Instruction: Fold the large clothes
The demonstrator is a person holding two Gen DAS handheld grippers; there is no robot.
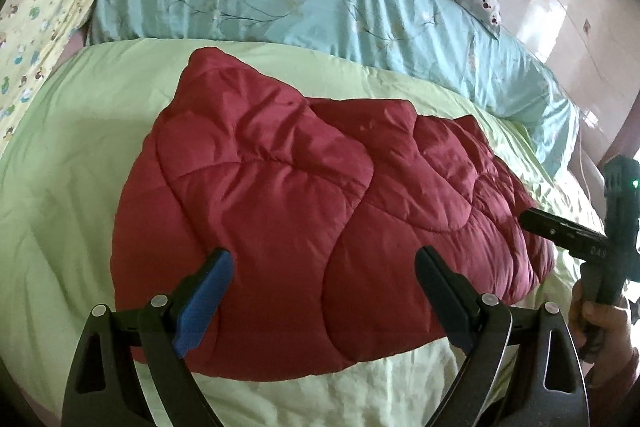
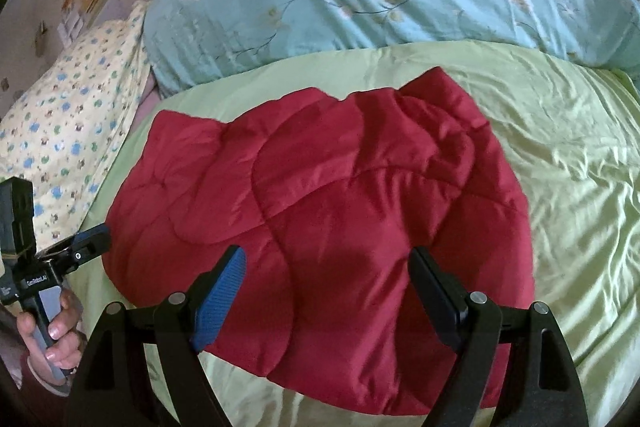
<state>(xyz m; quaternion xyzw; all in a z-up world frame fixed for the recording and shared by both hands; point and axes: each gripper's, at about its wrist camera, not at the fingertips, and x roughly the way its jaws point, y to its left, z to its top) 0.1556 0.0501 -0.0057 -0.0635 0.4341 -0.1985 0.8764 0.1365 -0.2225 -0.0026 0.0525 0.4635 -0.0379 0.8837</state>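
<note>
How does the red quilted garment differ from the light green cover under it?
The red quilted garment is puffy with stitched curved panels; the light green cover is thin, smooth and only wrinkled. The garment lies as a folded bundle, while the cover is spread wide beneath it. Both have a slight sheen.

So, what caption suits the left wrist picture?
Open left gripper poised above a folded red padded garment on a green bedspread.
</note>
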